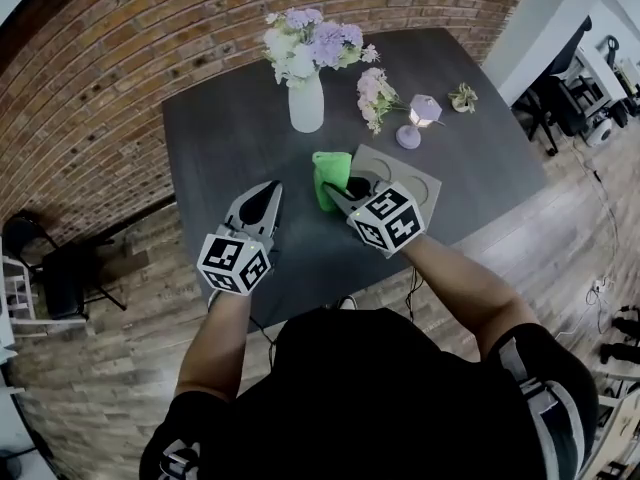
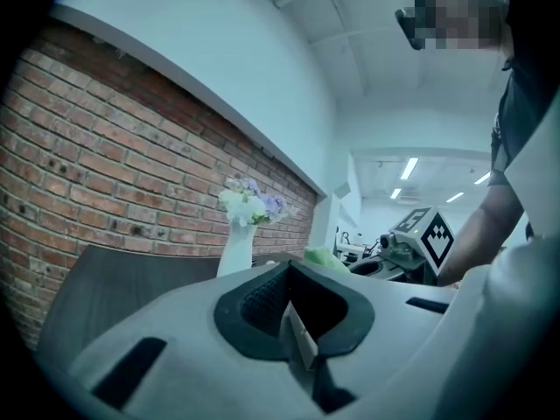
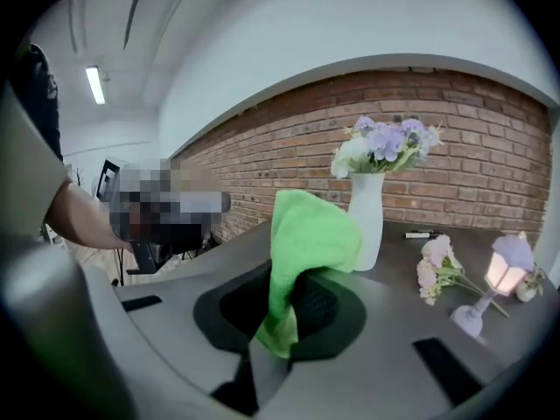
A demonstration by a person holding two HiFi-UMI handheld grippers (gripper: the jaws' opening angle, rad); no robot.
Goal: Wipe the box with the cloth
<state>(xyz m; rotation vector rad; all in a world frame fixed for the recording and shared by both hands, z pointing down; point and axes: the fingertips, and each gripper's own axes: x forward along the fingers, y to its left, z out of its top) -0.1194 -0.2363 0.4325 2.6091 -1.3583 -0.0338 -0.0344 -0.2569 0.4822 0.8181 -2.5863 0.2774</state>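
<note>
The right gripper (image 1: 333, 190) pinches the green cloth (image 1: 330, 168) mid-frame, beside the grey box (image 1: 420, 181). The left gripper (image 1: 270, 196) is closed, empty.

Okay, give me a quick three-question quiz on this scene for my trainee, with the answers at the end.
1. True or false: the left gripper is shut with nothing between its jaws.
2. What holds the purple flowers? A: white vase. B: grey box. C: small lamp.
3. Fill in: the right gripper is shut on the green ____.
Key: 1 true; 2 A; 3 cloth.
</note>
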